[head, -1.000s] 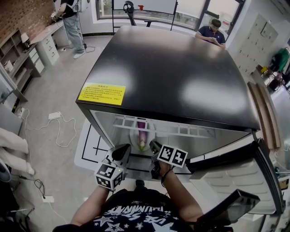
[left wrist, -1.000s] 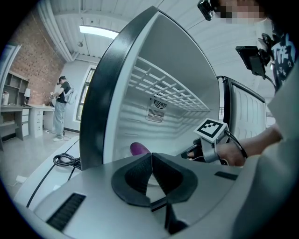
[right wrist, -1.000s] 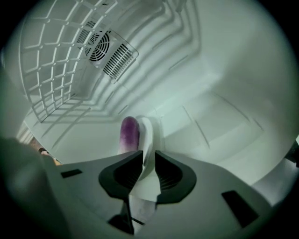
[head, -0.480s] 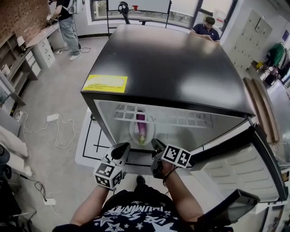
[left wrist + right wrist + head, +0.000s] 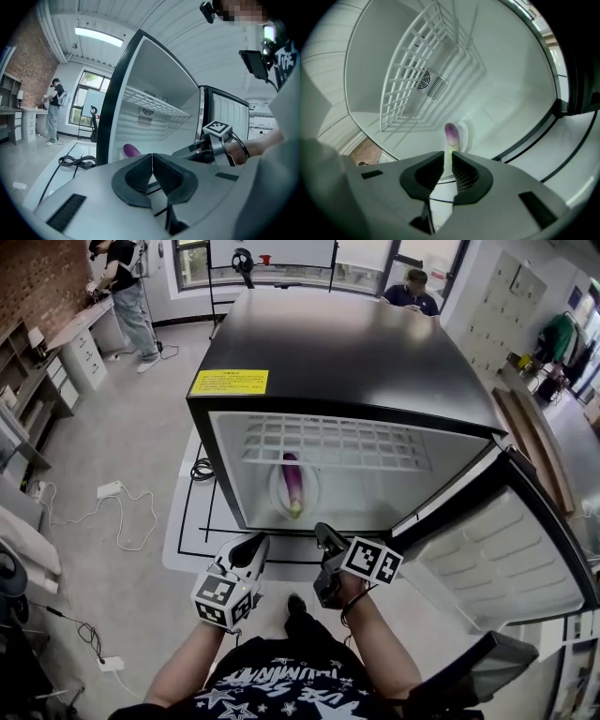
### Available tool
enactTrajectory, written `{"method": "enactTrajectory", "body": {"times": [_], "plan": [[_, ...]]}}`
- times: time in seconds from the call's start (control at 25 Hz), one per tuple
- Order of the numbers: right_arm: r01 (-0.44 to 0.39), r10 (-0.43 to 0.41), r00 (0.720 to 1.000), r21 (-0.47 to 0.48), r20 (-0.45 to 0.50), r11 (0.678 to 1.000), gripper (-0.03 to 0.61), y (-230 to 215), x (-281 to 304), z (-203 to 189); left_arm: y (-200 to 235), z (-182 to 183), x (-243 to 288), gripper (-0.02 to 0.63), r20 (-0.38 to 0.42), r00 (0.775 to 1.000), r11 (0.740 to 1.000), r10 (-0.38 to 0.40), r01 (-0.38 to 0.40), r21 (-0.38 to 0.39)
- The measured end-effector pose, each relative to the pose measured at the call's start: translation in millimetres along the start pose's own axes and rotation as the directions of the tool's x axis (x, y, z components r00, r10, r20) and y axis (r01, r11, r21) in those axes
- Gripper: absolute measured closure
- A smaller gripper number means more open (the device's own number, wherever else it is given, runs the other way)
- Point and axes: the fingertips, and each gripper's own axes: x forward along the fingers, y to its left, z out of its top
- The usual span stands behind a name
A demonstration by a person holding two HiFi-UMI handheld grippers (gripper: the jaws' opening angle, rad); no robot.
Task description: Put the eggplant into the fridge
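Note:
The purple eggplant (image 5: 293, 486) lies on a white plate (image 5: 277, 495) on the floor of the open black fridge (image 5: 347, 343), green stem end toward me. Both grippers hang outside the opening, apart from it. My left gripper (image 5: 253, 547) is shut and empty; in the left gripper view (image 5: 152, 157) its pads touch and the eggplant (image 5: 131, 150) shows beyond. My right gripper (image 5: 323, 538) holds nothing; in the right gripper view (image 5: 447, 157) a narrow gap stands between its pads, and the eggplant (image 5: 451, 133) is seen through it, far off on the plate (image 5: 465, 132).
A white wire shelf (image 5: 328, 442) spans the fridge above the plate. The fridge door (image 5: 497, 540) stands open at the right. A coiled black cable (image 5: 202, 470) and a white lead (image 5: 122, 512) lie on the floor at the left. People stand and sit far behind.
The fridge opening has slid away from me in the head view and more of its inside shows. Both grippers now sit farther from the eggplant, which stays on its plate.

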Motion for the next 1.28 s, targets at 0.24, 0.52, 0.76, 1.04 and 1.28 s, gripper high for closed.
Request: {"method": "enactTrajectory", "body": {"times": [0.24, 0.52, 0.76, 1.04, 1.28], "plan": [[-0.008, 0.008, 0.999, 0.002, 0.035, 1.0, 0.545, 13, -27, -26, -15, -7, -28, 0.604, -0.006, 0.999, 0.999, -0.033, 0.033, 0.015], [0.021, -0.02, 0.997, -0.009, 0.08, 1.0, 0.568, 19, -66, -56, -37, -21, -63, 0.604, -0.004, 0.998, 0.998, -0.065, 0.065, 0.013], [0.009, -0.005, 0.994, -0.031, 0.11, 0.999, 0.571, 30, -97, -76, -54, -24, -85, 0.604, 0.01, 0.995, 0.995, -0.098, 0.098, 0.01], [-0.003, 0.008, 0.995, -0.053, 0.104, 0.999, 0.572, 39, -115, -91, -66, -28, -100, 0.604, 0.02, 0.994, 0.994, -0.107, 0.107, -0.001], [-0.043, 0.052, 0.993, -0.077, 0.107, 0.996, 0.571, 42, -124, -91, -69, -27, -100, 0.604, 0.028, 0.997, 0.997, -0.071, 0.071, -0.006]]}}
